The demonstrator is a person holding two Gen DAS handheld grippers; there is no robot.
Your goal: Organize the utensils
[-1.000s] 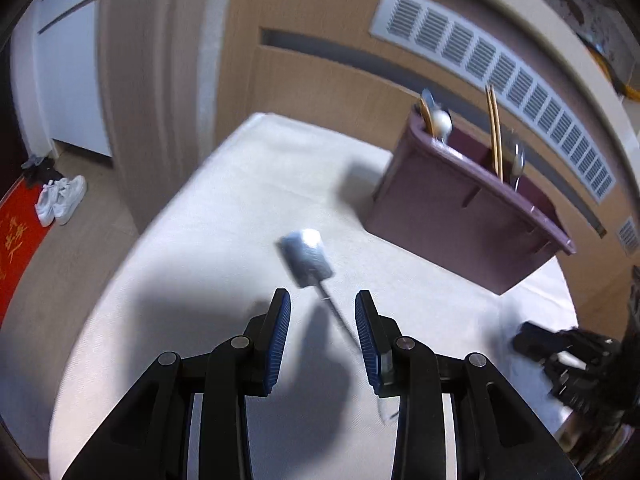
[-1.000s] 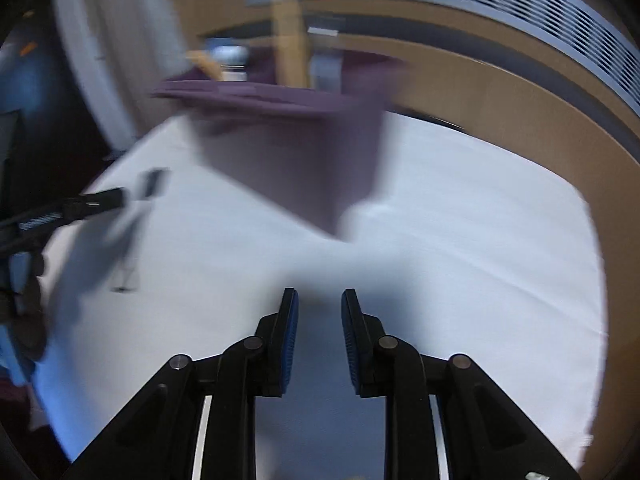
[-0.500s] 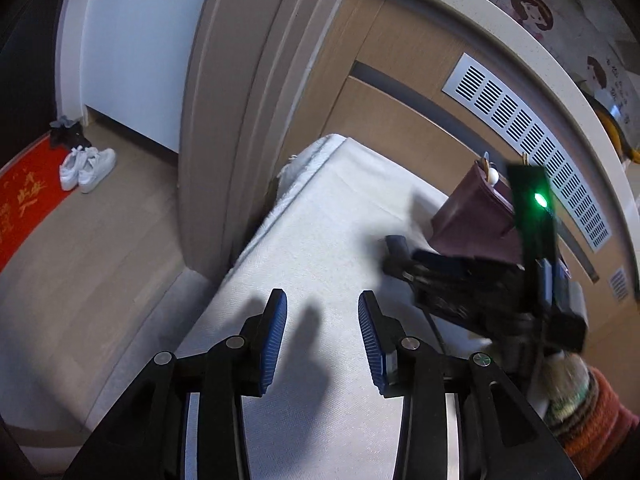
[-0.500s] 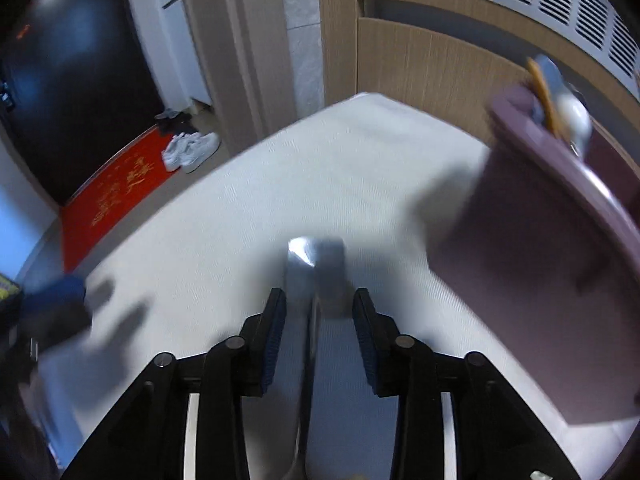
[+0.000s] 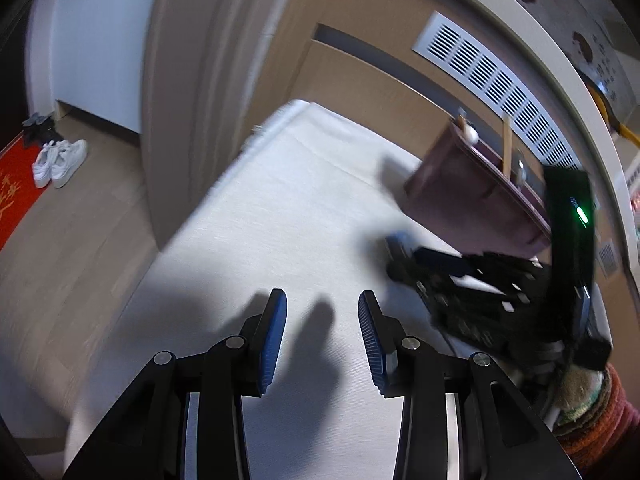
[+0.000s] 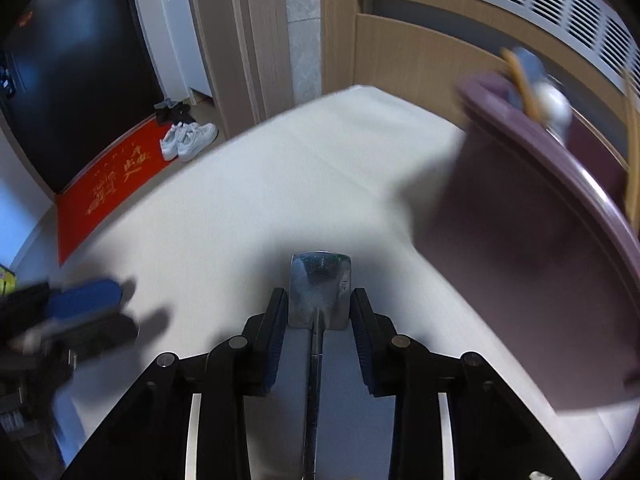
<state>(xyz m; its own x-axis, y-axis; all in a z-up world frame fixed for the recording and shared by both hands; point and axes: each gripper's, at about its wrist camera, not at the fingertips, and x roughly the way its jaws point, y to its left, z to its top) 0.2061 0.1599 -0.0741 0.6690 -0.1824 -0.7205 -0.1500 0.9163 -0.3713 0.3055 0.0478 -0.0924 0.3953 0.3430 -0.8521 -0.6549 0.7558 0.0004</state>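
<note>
Two tools over a white worktop, one closing on a steel spatula

Two hand-held tools hover above the cloth-covered worktop. In the right wrist view, the right tool straddles a flat metal spatula: the square blade lies between the blue pads, which sit just beside or against its edges, and the thin handle runs back under the tool's body toward the camera. The jaws are closing, with the blade between them; whether the pads already press on it cannot be told. Ahead and to the right of this tool stands a dark purple utensil holder, blurred, with a white-tipped utensil and wooden chopsticks rising from it.

The left tool has its jaws apart with nothing between them, only bare cloth and its own shadow beneath. To its right, the right tool shows as a blurred black frame with a green light, its tips low on the cloth just in front of the holder. A knitted sleeve appears behind it.
</note>
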